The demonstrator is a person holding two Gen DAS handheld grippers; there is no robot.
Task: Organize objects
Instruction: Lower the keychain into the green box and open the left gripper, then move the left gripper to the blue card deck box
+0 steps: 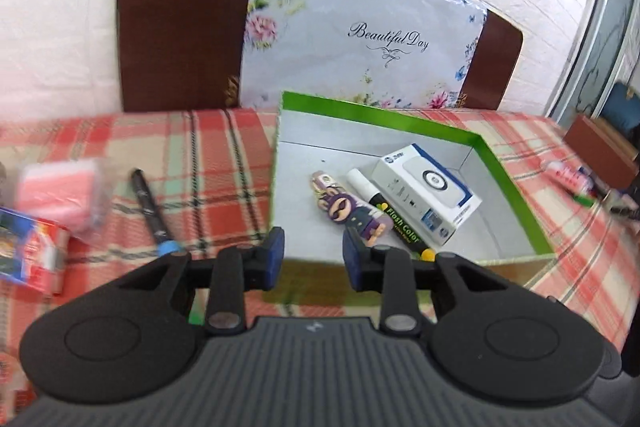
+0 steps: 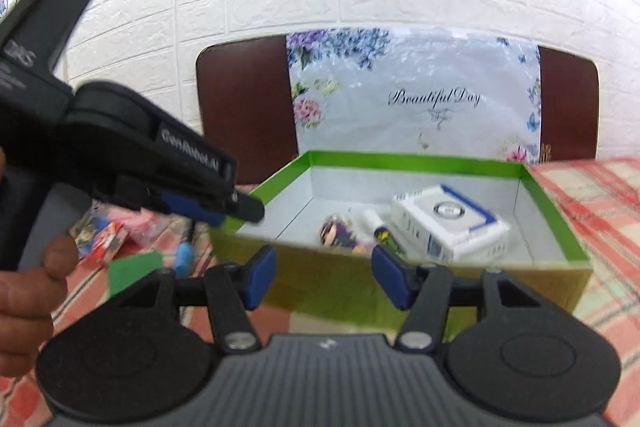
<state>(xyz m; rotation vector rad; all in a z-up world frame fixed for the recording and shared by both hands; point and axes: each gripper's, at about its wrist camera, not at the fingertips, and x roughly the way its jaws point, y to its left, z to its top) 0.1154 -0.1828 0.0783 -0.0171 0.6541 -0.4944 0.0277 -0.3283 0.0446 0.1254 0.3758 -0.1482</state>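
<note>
A green-rimmed box [image 1: 516, 199] stands on the plaid tablecloth. In it lie a white and blue carton [image 1: 430, 193], a black "Flash Color" marker [image 1: 394, 219] and a purple figure toy [image 1: 352, 211]. My left gripper [image 1: 314, 247] is open and empty, just above the box's near left edge. My right gripper [image 2: 324, 277] is open and empty in front of the box [image 2: 560, 211]. The left gripper also shows in the right wrist view [image 2: 224, 207], over the box's left corner.
Left of the box lie a black pen with a blue cap [image 1: 152, 211], a pink packet [image 1: 60, 195] and a red and blue packet [image 1: 32, 251]. Small bottles and pens [image 1: 572, 181] lie at the right. A brown chair with a floral cover [image 1: 360, 27] stands behind.
</note>
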